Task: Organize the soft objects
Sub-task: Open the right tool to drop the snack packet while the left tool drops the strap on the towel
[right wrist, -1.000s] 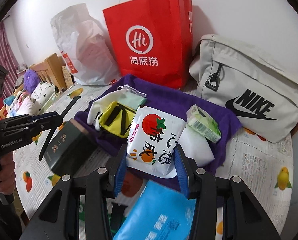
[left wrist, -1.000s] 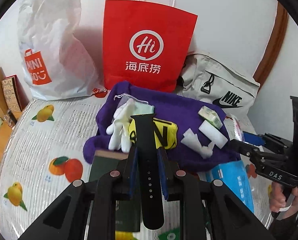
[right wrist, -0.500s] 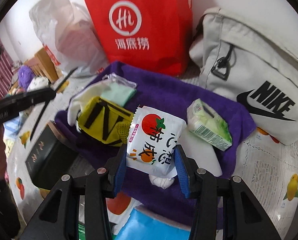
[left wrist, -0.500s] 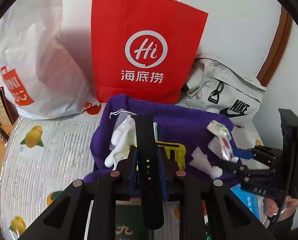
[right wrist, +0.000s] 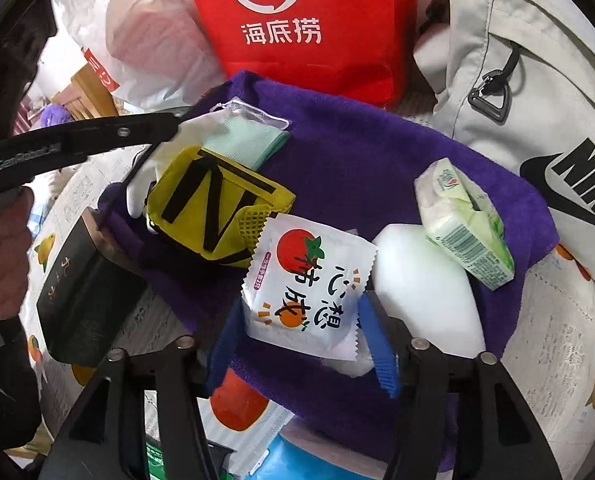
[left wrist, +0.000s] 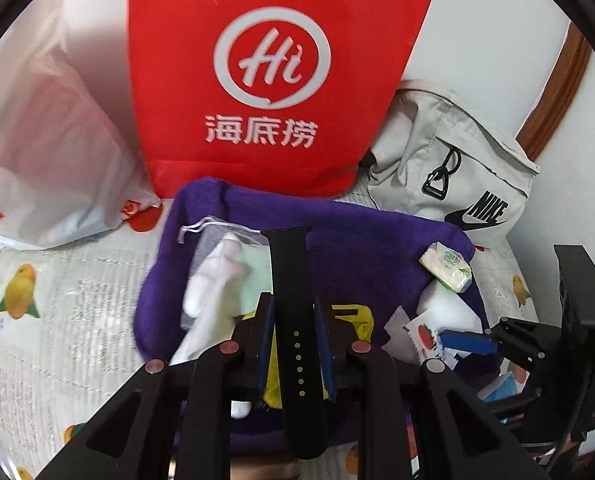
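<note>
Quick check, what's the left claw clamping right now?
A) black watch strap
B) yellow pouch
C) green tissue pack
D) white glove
A: in the left wrist view the black watch strap runs lengthwise between the shut fingers of the left claw, above the purple towel.

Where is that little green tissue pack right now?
The green tissue pack lies on the right side of the purple towel, leaning on a white foam block, just in front of the grey Nike bag.

The tall red paper bag (left wrist: pixel 273 80) is cut off at the top — its handles are unseen; the white glove (left wrist: pixel 213 288) is blurred.
</note>
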A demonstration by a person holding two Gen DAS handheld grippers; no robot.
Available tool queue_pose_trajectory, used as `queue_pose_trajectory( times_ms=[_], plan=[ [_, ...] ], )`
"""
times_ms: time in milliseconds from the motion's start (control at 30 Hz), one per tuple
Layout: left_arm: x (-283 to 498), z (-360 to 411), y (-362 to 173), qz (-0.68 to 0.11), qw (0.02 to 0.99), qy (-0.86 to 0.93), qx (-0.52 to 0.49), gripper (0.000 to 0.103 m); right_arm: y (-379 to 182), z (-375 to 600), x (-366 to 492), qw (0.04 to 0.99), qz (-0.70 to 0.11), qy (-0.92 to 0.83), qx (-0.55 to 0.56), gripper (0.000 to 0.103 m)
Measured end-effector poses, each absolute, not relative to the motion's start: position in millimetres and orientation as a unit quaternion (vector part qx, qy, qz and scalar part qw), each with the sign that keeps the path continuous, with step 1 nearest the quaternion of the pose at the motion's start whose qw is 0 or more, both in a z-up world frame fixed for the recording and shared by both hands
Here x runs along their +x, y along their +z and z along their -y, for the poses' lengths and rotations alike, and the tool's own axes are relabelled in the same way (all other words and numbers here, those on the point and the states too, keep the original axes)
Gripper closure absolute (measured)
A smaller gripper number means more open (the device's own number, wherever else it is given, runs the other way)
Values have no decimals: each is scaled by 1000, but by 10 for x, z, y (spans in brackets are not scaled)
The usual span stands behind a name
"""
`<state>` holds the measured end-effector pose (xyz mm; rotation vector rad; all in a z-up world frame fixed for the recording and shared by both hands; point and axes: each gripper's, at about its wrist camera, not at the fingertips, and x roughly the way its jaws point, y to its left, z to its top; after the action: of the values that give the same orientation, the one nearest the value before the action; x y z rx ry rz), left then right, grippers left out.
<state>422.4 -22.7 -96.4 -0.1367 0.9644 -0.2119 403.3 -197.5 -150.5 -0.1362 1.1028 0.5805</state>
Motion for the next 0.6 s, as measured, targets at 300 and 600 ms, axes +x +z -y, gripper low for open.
queue_pose_trajectory(
  times_ms=[300,600],
  plan=[
    [4393,275,-1123,-477,869,-108,-74,83,-1538,1938,4033,809,-523,263,-63,36],
    [4256,147,-1022,-482,869,-79,-78,72,-1117,2115,3679,838,-480,254,-51,36]
  ],
)
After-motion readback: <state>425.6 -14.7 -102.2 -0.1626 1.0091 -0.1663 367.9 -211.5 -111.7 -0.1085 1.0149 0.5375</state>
